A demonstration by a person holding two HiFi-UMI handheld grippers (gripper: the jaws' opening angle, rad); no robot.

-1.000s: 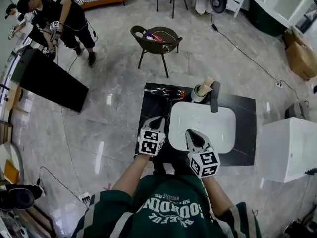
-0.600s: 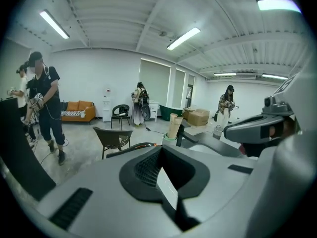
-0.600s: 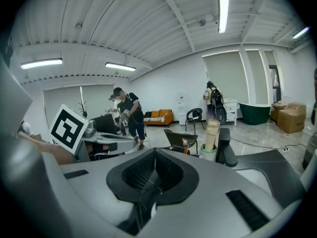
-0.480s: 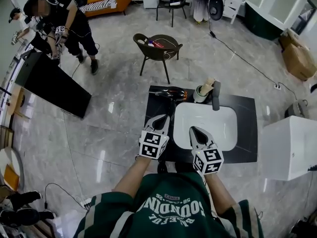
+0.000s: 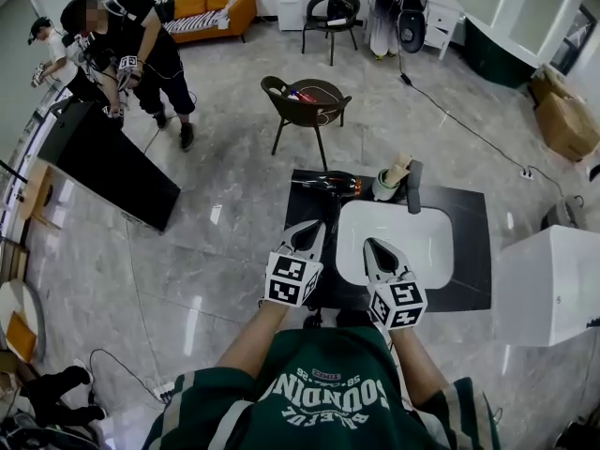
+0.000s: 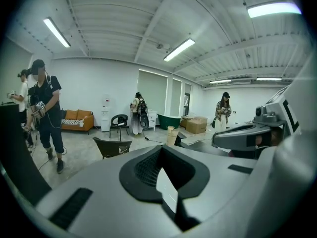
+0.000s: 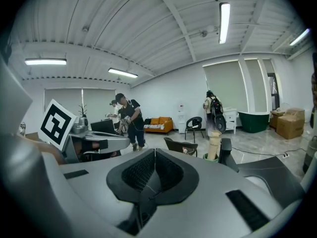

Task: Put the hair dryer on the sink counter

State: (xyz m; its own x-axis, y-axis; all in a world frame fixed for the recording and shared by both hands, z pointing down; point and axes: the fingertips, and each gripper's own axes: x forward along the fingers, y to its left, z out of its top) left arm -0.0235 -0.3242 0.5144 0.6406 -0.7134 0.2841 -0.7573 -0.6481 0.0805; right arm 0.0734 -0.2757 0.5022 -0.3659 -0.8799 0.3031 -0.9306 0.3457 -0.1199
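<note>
Hair dryer (image 5: 323,182) on the sink counter (image 5: 469,228) looks hard, smooth and heavy, best grabbed by its handle; left gripper (image 5: 314,226) and right gripper (image 5: 371,245) are both shut tight and empty.

1. We are in a big work room, like a test lab set up with bits of a home.
2. A sink counter (image 5: 469,247) stands alone in the middle of the shiny floor (image 5: 225,251), away from any wall.
3. An orange sofa (image 5: 211,6), a chair (image 5: 305,101) and a green bathtub (image 5: 495,34) sit towards the far edge of the floor.
4. We see cardboard boxes (image 5: 562,111) and a long cable (image 5: 464,109) on the floor.
5. Long lights (image 6: 179,49) hang on a bare ceiling.
6. Another person (image 5: 131,40) stands working with gear in hand.
</note>
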